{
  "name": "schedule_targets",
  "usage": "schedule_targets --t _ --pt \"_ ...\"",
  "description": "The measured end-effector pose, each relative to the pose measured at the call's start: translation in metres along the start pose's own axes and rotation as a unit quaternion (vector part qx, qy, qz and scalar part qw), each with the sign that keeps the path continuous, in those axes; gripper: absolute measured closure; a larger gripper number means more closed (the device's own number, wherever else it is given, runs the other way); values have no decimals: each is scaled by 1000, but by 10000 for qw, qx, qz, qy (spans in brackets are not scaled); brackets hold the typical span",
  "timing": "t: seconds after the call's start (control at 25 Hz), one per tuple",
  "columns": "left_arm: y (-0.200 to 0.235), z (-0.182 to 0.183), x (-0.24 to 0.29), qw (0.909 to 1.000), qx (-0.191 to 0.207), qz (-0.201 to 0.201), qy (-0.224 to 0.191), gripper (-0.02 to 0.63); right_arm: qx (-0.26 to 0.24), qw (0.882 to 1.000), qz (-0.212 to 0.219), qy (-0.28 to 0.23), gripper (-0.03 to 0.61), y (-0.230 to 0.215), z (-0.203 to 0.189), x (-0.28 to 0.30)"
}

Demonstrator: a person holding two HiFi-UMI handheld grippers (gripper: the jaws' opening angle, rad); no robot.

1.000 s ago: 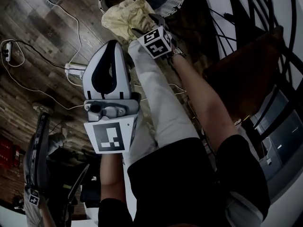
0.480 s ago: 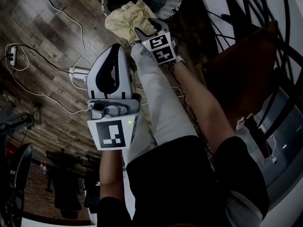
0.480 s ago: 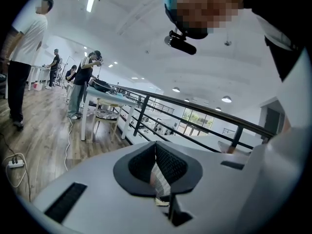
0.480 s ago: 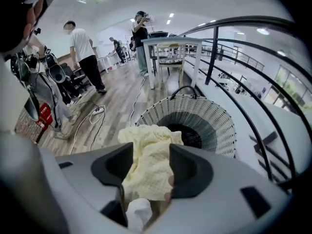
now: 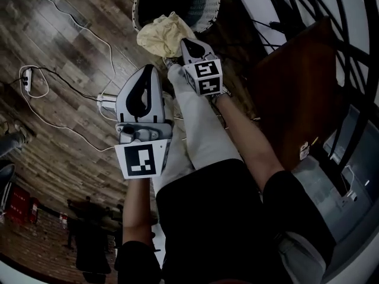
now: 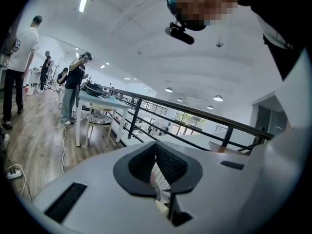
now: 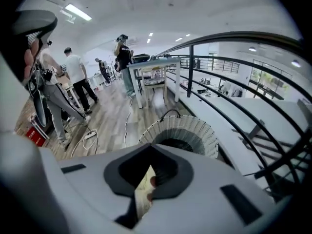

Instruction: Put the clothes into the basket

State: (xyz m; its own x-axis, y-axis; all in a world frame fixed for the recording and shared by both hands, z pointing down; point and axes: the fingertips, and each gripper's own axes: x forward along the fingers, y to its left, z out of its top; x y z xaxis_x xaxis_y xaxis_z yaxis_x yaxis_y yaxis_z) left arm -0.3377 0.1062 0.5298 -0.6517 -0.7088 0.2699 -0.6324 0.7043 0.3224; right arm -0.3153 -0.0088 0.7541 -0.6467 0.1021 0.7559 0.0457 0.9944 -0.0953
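Observation:
A crumpled pale yellow cloth [image 5: 160, 33] hangs just in front of the white wicker basket [image 5: 177, 5] at the top of the head view. My right gripper [image 5: 185, 45] is shut on the cloth's near edge. In the right gripper view the cloth [image 7: 143, 189] shows in the slit between the pads, with the basket [image 7: 181, 130] below and ahead. My left gripper [image 5: 147, 71] is beside the right one, a little nearer to me, with its jaws together. In its own view the left gripper [image 6: 156, 165] points out level over a railing, and I see no cloth held in it.
A power strip [image 5: 106, 97] and white cables [image 5: 35, 81] lie on the wooden floor at left. A brown wooden panel [image 5: 296, 81] and black railing bars [image 5: 349, 46] stand at right. People [image 7: 78, 82] and a table [image 7: 156, 65] are farther off.
Both grippers have risen. The right one has lifted the yellow cloth off the floor and now holds it closer to the basket's rim.

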Motion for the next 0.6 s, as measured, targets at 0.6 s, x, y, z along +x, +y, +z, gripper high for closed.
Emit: schedule_targets --t 0.6 --pt "-43 76 -40 9984 321 -369 -275 600 -80 9758 406 -2149 569 75 163 -186"
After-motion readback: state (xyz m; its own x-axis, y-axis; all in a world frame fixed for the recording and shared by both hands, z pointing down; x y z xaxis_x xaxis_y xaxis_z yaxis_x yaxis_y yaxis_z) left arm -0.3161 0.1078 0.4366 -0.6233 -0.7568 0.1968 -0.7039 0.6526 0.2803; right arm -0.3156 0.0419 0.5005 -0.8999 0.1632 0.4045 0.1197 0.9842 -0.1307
